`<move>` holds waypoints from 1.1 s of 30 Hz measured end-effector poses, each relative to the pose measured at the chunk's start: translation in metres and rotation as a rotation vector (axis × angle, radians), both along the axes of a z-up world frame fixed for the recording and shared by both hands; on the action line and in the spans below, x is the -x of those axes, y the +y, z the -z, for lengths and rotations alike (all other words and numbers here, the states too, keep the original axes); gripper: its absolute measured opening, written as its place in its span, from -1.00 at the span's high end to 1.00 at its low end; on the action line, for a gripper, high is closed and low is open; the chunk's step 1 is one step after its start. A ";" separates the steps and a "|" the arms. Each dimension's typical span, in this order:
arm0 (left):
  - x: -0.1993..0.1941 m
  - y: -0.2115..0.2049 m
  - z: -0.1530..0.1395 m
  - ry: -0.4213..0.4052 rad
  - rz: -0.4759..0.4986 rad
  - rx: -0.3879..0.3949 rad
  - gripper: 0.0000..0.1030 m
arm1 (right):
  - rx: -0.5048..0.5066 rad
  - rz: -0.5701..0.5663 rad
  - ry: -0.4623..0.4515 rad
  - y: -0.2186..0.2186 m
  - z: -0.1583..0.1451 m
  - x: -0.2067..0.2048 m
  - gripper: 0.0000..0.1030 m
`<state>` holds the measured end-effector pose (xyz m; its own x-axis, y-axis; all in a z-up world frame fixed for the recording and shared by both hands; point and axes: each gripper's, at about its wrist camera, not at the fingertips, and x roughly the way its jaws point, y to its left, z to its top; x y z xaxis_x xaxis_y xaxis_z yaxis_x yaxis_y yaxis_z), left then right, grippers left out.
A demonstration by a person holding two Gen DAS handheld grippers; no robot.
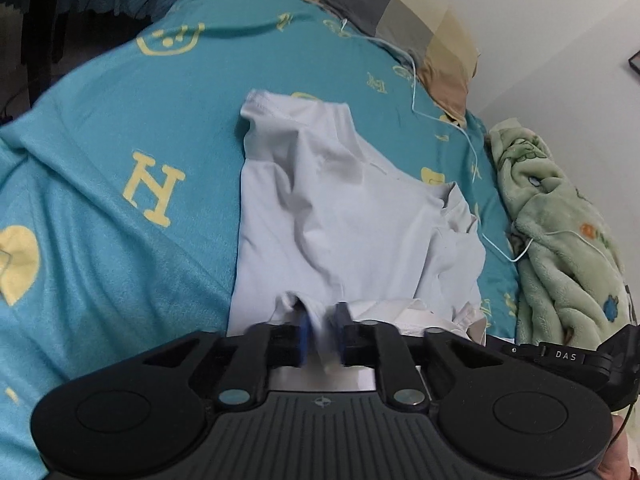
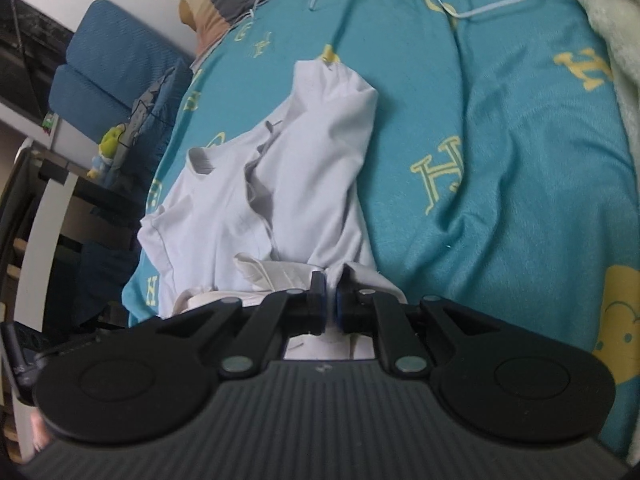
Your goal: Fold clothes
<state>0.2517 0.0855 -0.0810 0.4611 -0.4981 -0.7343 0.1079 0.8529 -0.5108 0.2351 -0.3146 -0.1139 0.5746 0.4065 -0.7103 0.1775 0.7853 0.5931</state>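
Observation:
A white T-shirt [image 1: 352, 216] lies rumpled on the teal bed sheet [image 1: 120, 128], partly doubled over, with a sleeve at its far end. My left gripper [image 1: 322, 328] is at the shirt's near edge. Its blue pads stand apart, and a loose fold of the white cloth hangs between them without being pressed. In the right wrist view the same shirt [image 2: 288, 184] stretches away from my right gripper [image 2: 329, 300]. That gripper's pads are almost together and pinch a ridge of the shirt's near hem.
A checked pillow [image 1: 400, 12] lies at the head of the bed. A green fleece blanket [image 1: 560, 240] is heaped along the right side, and a thin white cable [image 1: 416, 92] trails across the sheet. A blue cushion [image 2: 108, 64] and shelving stand beyond the bed's left edge.

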 end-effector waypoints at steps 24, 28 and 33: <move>0.265 -0.015 -0.100 -0.272 0.135 -0.163 -0.69 | 0.291 -0.090 -0.341 0.078 -0.137 0.228 -0.44; 0.286 -0.018 -0.098 -0.335 0.116 -0.214 -0.95 | 0.313 -0.091 -0.376 0.088 -0.124 0.254 -0.60; 0.294 -0.021 -0.098 -0.376 0.097 -0.255 -1.00 | 0.331 -0.102 -0.420 0.093 -0.119 0.260 -0.60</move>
